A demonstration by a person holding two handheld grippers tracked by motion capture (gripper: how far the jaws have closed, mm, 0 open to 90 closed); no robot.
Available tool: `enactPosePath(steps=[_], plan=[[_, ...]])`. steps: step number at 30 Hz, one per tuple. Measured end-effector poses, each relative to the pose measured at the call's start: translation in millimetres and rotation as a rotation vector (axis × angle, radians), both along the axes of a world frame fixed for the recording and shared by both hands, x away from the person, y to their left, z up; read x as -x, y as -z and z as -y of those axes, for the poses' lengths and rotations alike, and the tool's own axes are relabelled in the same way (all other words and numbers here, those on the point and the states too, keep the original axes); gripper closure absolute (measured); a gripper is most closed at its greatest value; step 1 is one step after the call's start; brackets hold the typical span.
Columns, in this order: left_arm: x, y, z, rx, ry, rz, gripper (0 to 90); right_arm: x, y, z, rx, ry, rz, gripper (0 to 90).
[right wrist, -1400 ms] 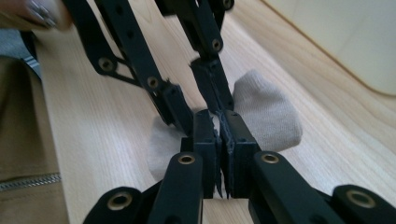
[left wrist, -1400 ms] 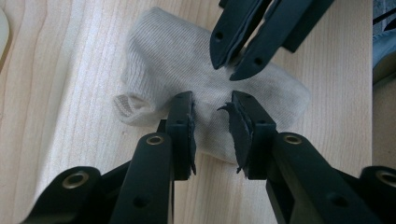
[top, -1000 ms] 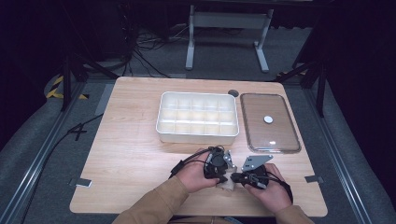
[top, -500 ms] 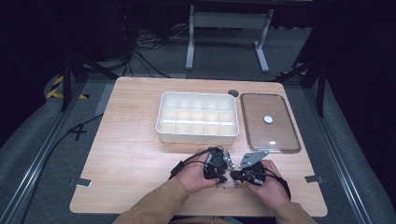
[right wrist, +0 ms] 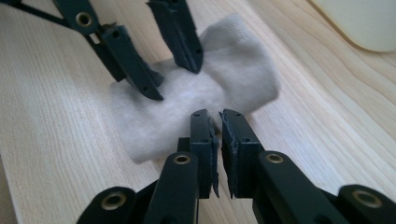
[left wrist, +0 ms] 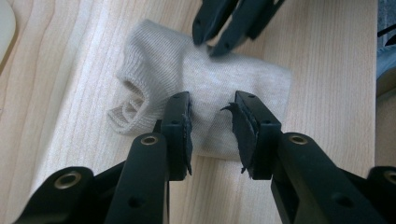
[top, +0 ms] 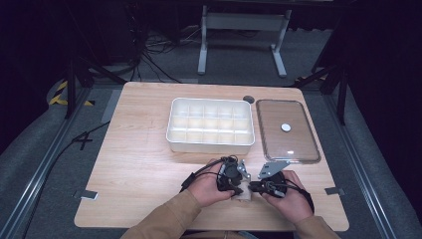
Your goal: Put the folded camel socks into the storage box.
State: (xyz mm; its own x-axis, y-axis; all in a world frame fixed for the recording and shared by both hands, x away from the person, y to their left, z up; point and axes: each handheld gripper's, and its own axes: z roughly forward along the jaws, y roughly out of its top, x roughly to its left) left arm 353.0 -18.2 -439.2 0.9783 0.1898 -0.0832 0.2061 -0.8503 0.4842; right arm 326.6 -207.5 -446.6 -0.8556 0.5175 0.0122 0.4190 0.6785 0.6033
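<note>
A person's two hands work at the near edge of a pale wooden tabletop (top: 139,159), each holding a set of black tongs over a small folded piece of beige knit cloth (left wrist: 205,84).

Beyond the tongs, toward the far side of the tabletop, sits a white compartment tray (top: 210,124), its cells showing nothing inside from the high view. Just beside it, beyond the right tongs, lies a clear rectangular lid (top: 286,129) with a small white disc (top: 285,127) at its middle.

The left tongs (left wrist: 211,112) stand released, jaws spread apart with their tips resting on or just above the near edge of the cloth; the knit shows between them. The right tongs (right wrist: 219,122) meet the cloth from the opposite side, jaws drawn nearly together with a narrow slit left between; whether they pinch the cloth's edge cannot be told.

The cloth lies flat on the tabletop between the two tongs, a ribbed opening (left wrist: 128,100) gaping at one end, off to the left of the left tongs.
</note>
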Motion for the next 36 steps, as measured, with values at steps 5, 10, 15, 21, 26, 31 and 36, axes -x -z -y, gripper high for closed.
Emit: enactPosePath(steps=[5, 10, 15, 21, 26, 31, 36], plan=[[0.9, -0.4, -0.4, 0.004, -0.002, 0.008, 65.8, 0.7, -12.4, 5.8, -0.024, 0.039, 0.003, 81.7], [3.0, -1.3, -0.5, 0.002, 0.002, 0.018, 61.6, 1.7, -18.7, 0.9, -0.04, 0.028, 0.019, 81.6], [5.2, -1.6, -1.3, 0.01, -0.001, 0.02, 59.5, 1.3, -20.9, -1.1, -0.052, 0.032, 0.019, 80.5], [5.1, -2.3, -3.9, 0.015, -0.008, 0.023, 54.2, 0.9, -24.5, -1.1, -0.072, 0.071, -0.004, 76.5], [5.8, -1.8, -3.9, 0.012, -0.017, 0.036, 49.1, -0.4, -26.7, -2.6, -0.085, 0.095, -0.017, 73.6], [6.0, -1.5, -4.3, 0.014, -0.016, 0.038, 44.4, -3.8, -27.1, -5.8, -0.089, 0.132, -0.055, 66.7], [7.1, -3.0, -7.5, 0.015, -0.014, 0.045, 40.4, -5.2, -24.0, -9.4, -0.084, 0.158, -0.078, 64.8]])
